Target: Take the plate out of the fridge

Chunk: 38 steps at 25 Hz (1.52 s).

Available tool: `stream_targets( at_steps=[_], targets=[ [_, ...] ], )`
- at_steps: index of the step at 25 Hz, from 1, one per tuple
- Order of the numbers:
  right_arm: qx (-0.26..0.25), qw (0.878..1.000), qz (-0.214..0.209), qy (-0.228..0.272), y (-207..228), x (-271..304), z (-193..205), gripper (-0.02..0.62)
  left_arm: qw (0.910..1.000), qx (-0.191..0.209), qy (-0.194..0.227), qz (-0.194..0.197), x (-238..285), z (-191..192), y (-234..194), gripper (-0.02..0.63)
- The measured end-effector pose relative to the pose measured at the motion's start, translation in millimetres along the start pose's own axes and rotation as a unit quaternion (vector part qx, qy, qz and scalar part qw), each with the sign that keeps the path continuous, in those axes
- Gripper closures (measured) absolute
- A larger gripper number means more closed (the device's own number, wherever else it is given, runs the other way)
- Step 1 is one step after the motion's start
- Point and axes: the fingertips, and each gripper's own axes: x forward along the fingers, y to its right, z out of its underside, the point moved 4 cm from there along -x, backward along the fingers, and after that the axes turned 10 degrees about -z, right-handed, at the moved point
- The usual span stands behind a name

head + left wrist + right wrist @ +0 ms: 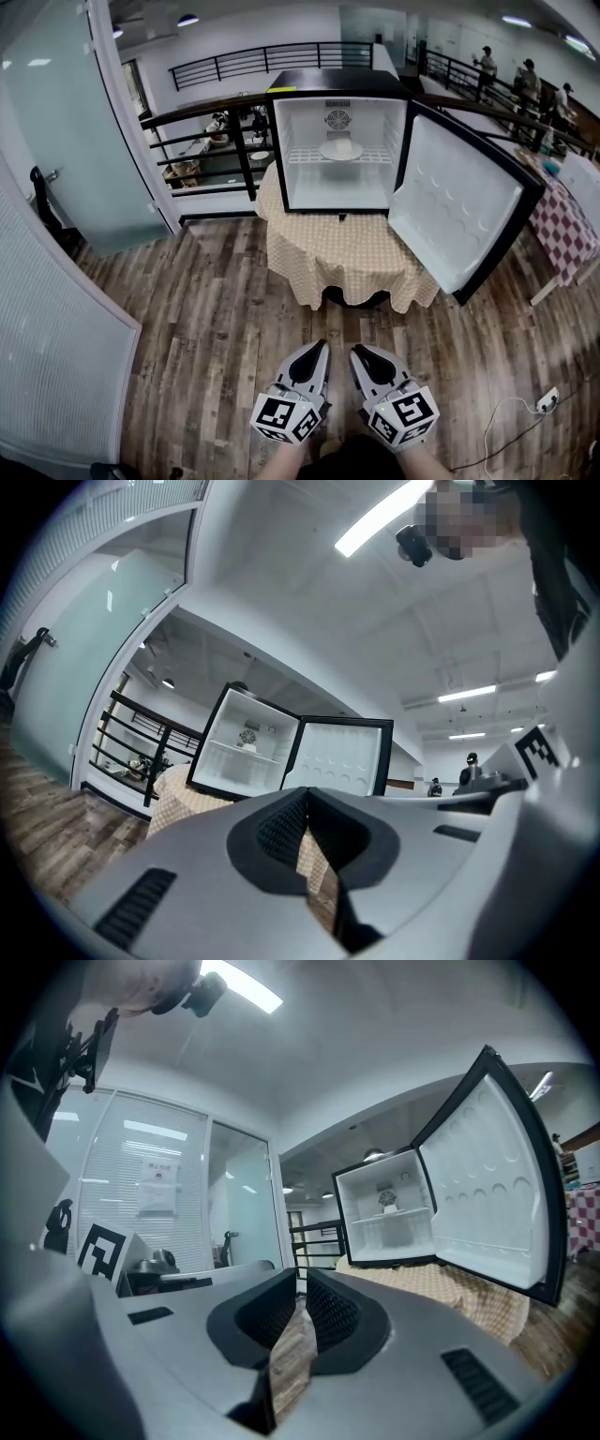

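A white plate lies on the wire shelf inside a small black fridge that stands on a table with a beige checked cloth. Its door hangs wide open to the right. The plate shows small in the left gripper view and in the right gripper view. My left gripper and right gripper sit side by side low over the wooden floor, well short of the table. Both are shut with nothing between the jaws.
A black railing runs behind the fridge. A frosted glass wall stands at the left. At the right is a table with a red checked cloth. A white cable and socket lie on the floor at lower right. Several people stand far back.
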Motion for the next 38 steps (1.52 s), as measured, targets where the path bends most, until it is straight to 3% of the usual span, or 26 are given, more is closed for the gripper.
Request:
stream_targets(
  at_steps=[10, 17, 27, 38],
  targets=[
    [0.019, 1.0, -0.011, -0.012, 36.0, 52.8, 5.7, 0.541, 0.9995, -0.015, -0.005, -0.029, 40.7, 3.8, -45.4, 0.597],
    [0.016, 0.999, -0.029, -0.005, 76.0, 101.6, -12.5, 0.541, 0.9992, -0.012, -0.001, -0.038, 95.3, -9.5, -72.6, 0.597],
    [0.014, 0.999, -0.031, 0.005, 135.3, 142.4, -34.1, 0.541, 0.9996, -0.001, 0.002, -0.026, 171.4, -21.1, -81.0, 0.597],
    [0.022, 0.999, -0.046, 0.017, 170.7, 173.1, -45.7, 0.541, 0.9994, 0.016, 0.001, -0.03, 215.1, -27.9, -90.3, 0.597]
  ],
)
